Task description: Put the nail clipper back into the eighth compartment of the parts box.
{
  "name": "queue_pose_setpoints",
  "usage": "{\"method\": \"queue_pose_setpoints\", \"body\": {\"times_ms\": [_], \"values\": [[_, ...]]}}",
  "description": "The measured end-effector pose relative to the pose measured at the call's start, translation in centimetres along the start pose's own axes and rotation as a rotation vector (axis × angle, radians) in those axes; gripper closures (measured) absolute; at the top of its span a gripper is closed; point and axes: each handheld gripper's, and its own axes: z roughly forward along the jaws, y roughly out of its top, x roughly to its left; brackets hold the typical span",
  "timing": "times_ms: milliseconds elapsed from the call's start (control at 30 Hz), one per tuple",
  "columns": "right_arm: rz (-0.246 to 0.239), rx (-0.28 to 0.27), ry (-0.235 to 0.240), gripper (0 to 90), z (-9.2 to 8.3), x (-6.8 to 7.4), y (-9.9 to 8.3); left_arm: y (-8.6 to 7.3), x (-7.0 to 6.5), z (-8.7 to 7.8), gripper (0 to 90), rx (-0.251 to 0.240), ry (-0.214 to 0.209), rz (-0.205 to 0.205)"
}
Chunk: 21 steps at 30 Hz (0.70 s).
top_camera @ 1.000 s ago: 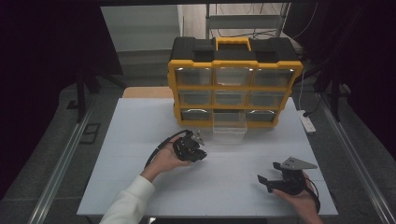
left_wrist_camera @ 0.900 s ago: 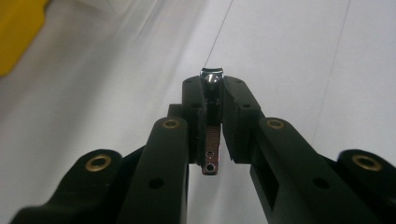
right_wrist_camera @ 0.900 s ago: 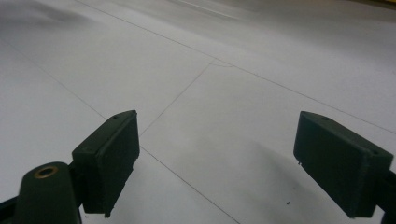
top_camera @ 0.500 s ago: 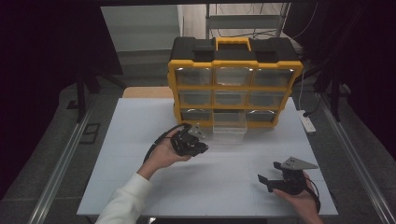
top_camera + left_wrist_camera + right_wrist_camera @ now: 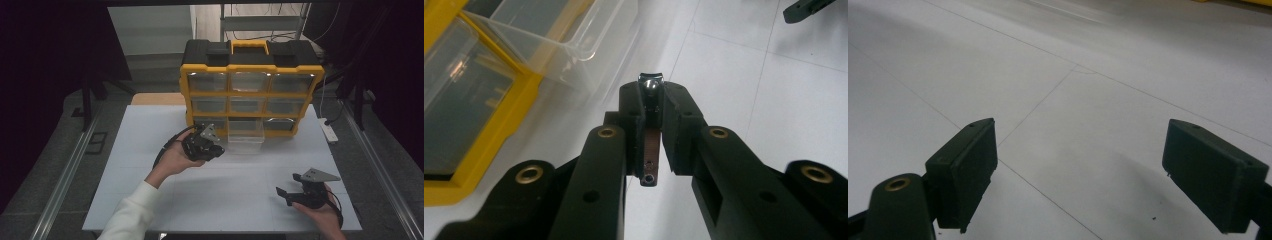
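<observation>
Where the thing was: a small metal piece (image 5: 651, 145), possibly a nail clipper though I could not be sure, sat pinched in the left claw (image 5: 651, 100), just in front of the yellow drawer box (image 5: 186, 95) and off the counter (image 5: 125, 165).
Left claw: clenched on the metal piece, its pads pressed against the two flat sides; a shiny rounded end stuck out past the tips and a brownish strip with a small hole hung back between the jaws.
Right claw: released, jaws wide apart with nothing between them (image 5: 1080, 175), held low over the counter well out in front of the drawer box, toward its right side (image 5: 282, 192).
Open drawer: one clear drawer (image 5: 245, 136) stood pulled out from the bottom row of the drawer box, just beside the left claw; it looked the likely place for the piece.
Weight: judged very light, so little force was needed to carry it.
Stiffness: judged hard and rigid; a firm squeeze would not have bent or hurt it.
Slip: the polished metal looked slick and the piece was thin, so it could have twisted or slid between the pads if the grip eased.
Where to take hold: across the flat faces near the middle, as the left claw had it, not by the narrow edges or the rounded end.
Breakage: little risk from a short drop into the drawer.
</observation>
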Motion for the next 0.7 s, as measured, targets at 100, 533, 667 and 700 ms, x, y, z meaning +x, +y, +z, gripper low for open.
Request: {"method": "queue_pose_setpoints", "body": {"times_ms": [100,533,667,700], "values": [[0.001,0.001,0.000,14.6,0.0,0.0,0.0,0.3,0.0,-0.1,79.4,0.001,0.001,0.007],[0.001,0.001,0.001,14.5,0.0,0.0,0.0,1.9,-0.3,-0.3,79.4,-0.001,0.007,0.039],[0.001,0.001,0.004,14.6,0.0,0.0,0.0,2.4,-0.3,-0.4,79.4,-0.010,0.009,0.041],[0.001,0.002,0.005,14.5,0.0,0.0,0.0,2.5,-0.2,-0.4,79.4,-0.009,0.009,0.041]]}}
